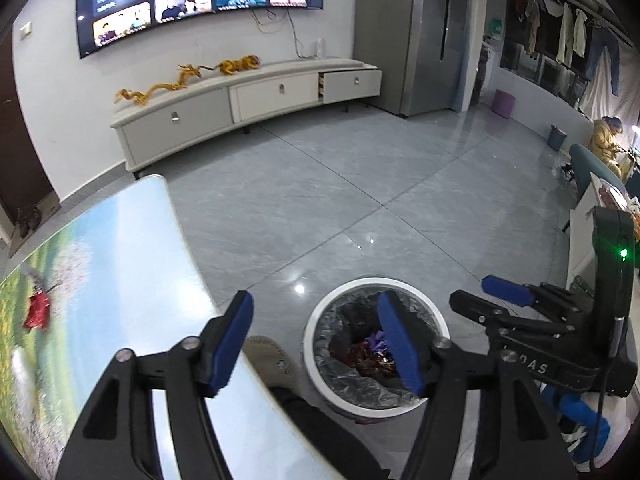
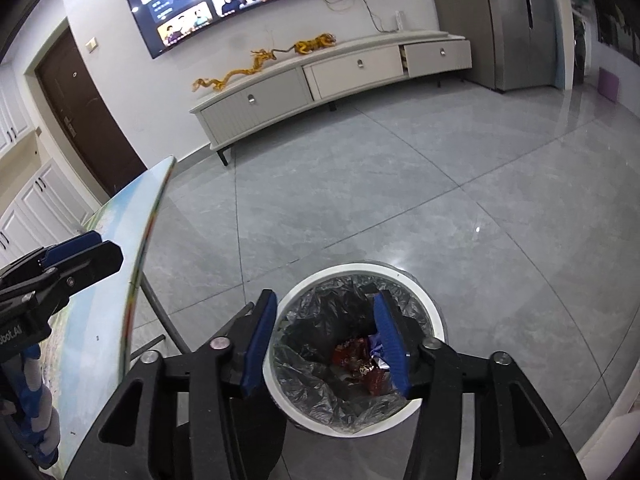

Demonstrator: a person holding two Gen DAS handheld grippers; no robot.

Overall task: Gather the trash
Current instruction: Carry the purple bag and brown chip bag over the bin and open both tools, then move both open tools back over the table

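Note:
A white round trash bin (image 1: 320, 320) (image 2: 434, 320) with a black liner stands on the floor beside the table. Crumpled red and purple wrappers (image 1: 370, 354) (image 2: 366, 362) lie at its bottom. My left gripper (image 1: 316, 340) hangs open between the table edge and the bin, nothing between its blue pads. My right gripper (image 2: 326, 340) is open above the bin mouth, also empty. From the left wrist view the right gripper (image 1: 508, 292) shows at the right; from the right wrist view the left gripper (image 2: 84, 256) shows at the left. One red wrapper (image 1: 38, 312) lies on the table.
The table (image 1: 132, 264) (image 2: 120, 220) carries a printed landscape top and sits left of the bin. A slippered foot (image 1: 268, 358) shows below the table edge. Grey tiled floor (image 2: 400, 184) stretches to a long TV cabinet (image 1: 240, 100) with a wall screen above. A person (image 1: 606, 140) sits far right.

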